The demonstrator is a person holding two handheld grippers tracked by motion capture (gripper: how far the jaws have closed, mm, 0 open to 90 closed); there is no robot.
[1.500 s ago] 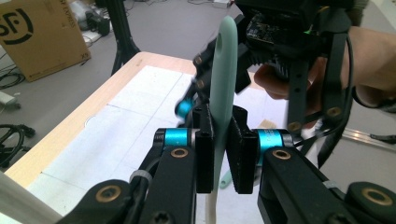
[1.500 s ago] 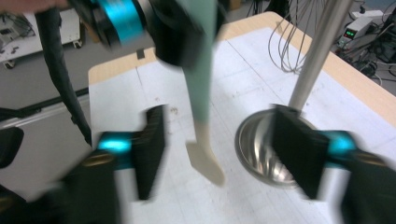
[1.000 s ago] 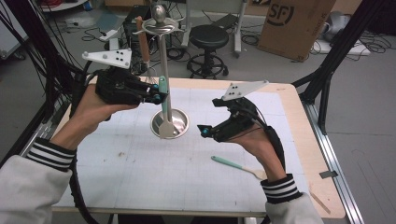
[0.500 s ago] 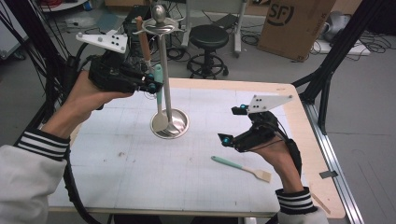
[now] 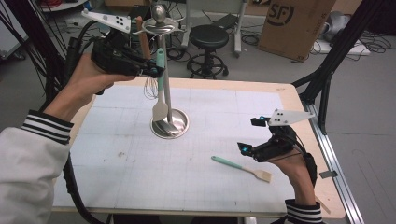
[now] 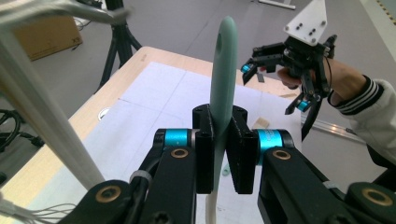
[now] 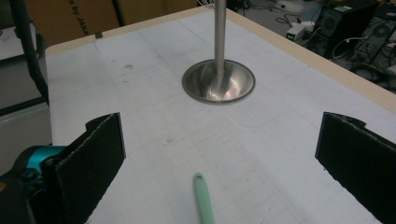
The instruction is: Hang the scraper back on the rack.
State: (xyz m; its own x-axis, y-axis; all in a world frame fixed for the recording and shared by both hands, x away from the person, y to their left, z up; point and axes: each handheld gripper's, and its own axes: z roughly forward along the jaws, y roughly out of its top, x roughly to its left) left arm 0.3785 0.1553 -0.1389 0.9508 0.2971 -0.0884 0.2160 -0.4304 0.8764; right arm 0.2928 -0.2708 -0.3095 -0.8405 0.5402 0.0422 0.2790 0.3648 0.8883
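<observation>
The mint-handled spatula (image 5: 160, 88) hangs upright in the air at the far left of the bench (image 5: 116, 186), its pale blade down and its handle end up, right beside the steel pole of the utensil stand (image 5: 170, 122). The left tongs (image 5: 152, 71) are clenched on its handle; the left gripper view shows both black pads pressed flat against the green handle (image 6: 220, 100), which rises straight up between them. The handle tip sits just under the stand's top ring of hooks (image 5: 159, 25), where a whisk (image 5: 149, 86) and a brown-handled tool (image 5: 142, 42) appear to hang already, though the hooks themselves are too small to make out clearly. A second spatula (image 5: 240, 168), also green-handled with a wooden-coloured blade, lies flat on the near right of the bench, its long axis running left to right with the handle pointing left and slightly far. The right tongs (image 5: 250, 151) hover just above and to the right of it, released, jaws spread wide; in the right gripper view the handle end (image 7: 203, 198) lies between the open pads (image 7: 100, 154), pointing away toward the stand's dish base (image 7: 218, 83). The right hand is clearly the nearer one to this lying spatula, and closing on it calls for dropping straight down across the handle.
</observation>
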